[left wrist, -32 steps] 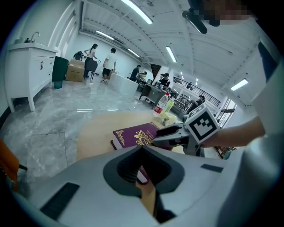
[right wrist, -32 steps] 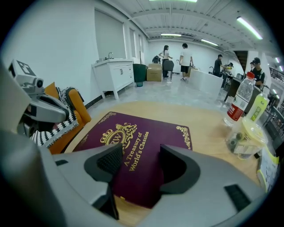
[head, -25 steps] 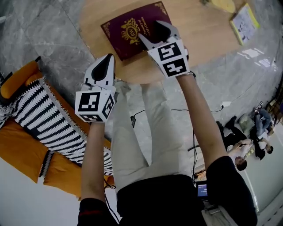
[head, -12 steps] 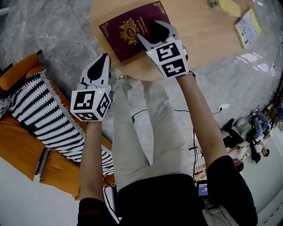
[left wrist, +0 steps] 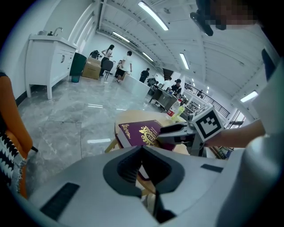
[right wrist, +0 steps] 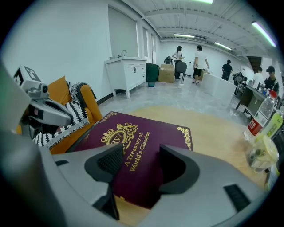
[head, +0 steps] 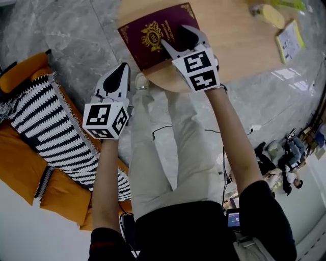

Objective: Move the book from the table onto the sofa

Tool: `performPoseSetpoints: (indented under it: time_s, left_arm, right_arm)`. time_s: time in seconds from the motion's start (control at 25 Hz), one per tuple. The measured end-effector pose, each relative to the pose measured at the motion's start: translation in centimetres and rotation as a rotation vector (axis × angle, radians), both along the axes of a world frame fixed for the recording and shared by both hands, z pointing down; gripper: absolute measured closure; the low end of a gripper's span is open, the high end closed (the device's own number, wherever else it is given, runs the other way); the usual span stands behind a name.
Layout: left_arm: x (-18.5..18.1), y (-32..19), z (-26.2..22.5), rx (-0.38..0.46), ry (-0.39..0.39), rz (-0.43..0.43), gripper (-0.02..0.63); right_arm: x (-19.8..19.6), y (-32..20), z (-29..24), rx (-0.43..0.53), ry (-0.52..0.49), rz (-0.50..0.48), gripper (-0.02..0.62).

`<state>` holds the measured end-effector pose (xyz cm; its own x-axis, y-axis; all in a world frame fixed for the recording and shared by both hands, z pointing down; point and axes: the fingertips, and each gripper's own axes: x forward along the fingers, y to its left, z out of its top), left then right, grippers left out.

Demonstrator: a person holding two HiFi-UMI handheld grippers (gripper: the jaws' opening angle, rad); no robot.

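A maroon book (head: pixel 150 35) with gold print lies on the round wooden table (head: pixel 239 46). My right gripper (head: pixel 179 40) hangs over the book's near right corner. In the right gripper view its two fingers stand apart, open, with the cover (right wrist: pixel 133 133) showing between them and nothing pinched. My left gripper (head: pixel 117 76) is shut and empty, over the floor left of the table edge. From the left gripper view (left wrist: pixel 142 148) the book (left wrist: pixel 137 132) lies ahead. The orange sofa (head: pixel 23 168) with a black-and-white striped blanket (head: pixel 51 127) stands at the left.
A yellow booklet (head: pixel 290 41) and a yellowish object (head: pixel 270 12) lie on the table's far right; bottles (right wrist: pixel 262 119) stand there too. The person's legs (head: pixel 163 153) are below the table edge. A cable (head: pixel 168 127) runs over the grey floor. People stand in the background.
The table and book have slid right in the head view and more of the sofa shows. The right gripper stays over the book's corner. The left gripper sits further from the table edge.
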<state>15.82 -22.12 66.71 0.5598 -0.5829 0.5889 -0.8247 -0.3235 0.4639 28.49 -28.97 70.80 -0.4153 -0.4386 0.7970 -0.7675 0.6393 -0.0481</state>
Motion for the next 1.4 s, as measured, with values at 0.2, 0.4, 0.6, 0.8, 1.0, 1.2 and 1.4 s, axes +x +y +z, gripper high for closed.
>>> performPoseSetpoints:
  time_s: [0.2,0.4,0.6,0.8,1.0,1.2,1.4]
  left_arm:
    - [-3.1,1.0,0.8,-0.010,0.007,-0.029,0.591]
    - [-4.3,1.5,1.9,-0.052,0.049,-0.065,0.590]
    - [-4.3,2.1,2.7,-0.107,0.097,-0.080,0.589]
    - [-3.9,2.0,3.3,-0.205,0.344,-0.160,0.463]
    - [-3.8,1.8,4.4,-0.251,0.501,-0.213,0.368]
    - [-4.8,1.6,6.0,-0.287,0.655,-0.287,0.305]
    - [-5.2,2.3,7.8,-0.322,0.707,-0.326,0.284]
  right_arm:
    - [-3.5,0.8,0.5,0.000,0.003,-0.037,0.336]
    - [-4.7,0.9,0.8,0.004,0.001,-0.053,0.337]
    - [-4.8,0.8,0.5,0.005,-0.002,-0.067,0.339]
    - [-5.0,0.8,0.5,0.012,-0.002,-0.074,0.339]
    - [-6.1,1.2,0.4,0.020,-0.007,-0.106,0.341]
    - [-7.8,1.9,0.6,0.025,-0.007,-0.149,0.342]
    - [-9.4,2.8,0.6,0.032,-0.011,-0.189,0.342]
